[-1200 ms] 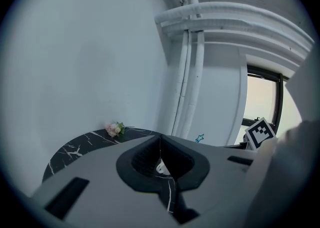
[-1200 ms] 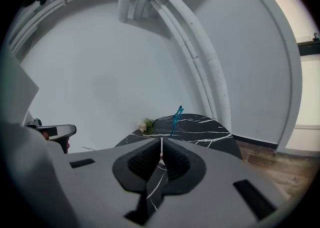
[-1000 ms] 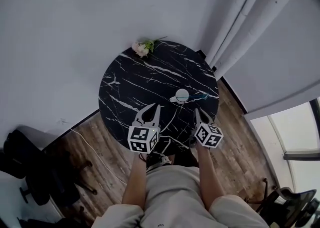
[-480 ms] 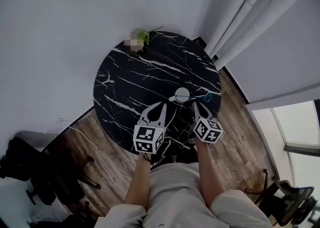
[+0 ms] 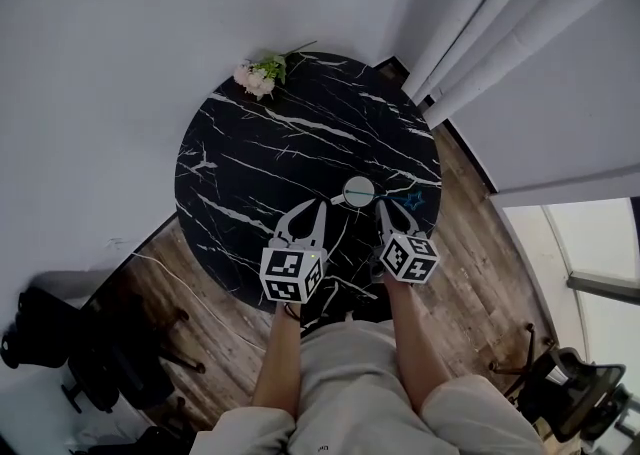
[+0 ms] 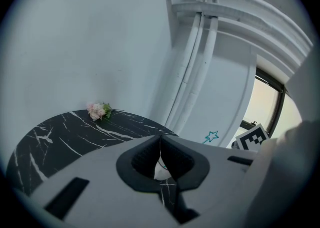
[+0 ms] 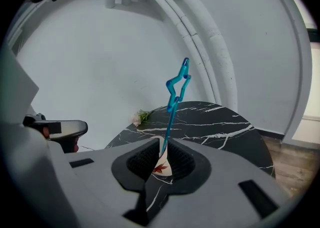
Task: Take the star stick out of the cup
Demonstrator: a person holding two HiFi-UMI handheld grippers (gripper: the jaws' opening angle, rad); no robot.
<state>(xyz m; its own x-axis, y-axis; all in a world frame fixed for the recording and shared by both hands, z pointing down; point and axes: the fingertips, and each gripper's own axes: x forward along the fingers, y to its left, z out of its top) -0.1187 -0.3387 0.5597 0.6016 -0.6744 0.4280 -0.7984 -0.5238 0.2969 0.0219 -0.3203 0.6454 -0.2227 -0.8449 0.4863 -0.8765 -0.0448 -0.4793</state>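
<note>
Head camera: high up, facing steeply down, far off. It takes in the whole round desk (image 5: 300,93), with both tongs at its near edge.

Left tongs (image 6: 160,138) camera: low and close, looking across the desk to the flowers (image 6: 99,110) at the wall.

Right tongs (image 7: 166,141) camera: just as low, facing much the same way past the star stick (image 7: 170,122).

All three views share the desk and flowers.

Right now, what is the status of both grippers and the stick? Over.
Left gripper shut, empty, apart from cup. Right gripper shut on stick above cup. Stick not yet out. Nothing in the way.
</note>
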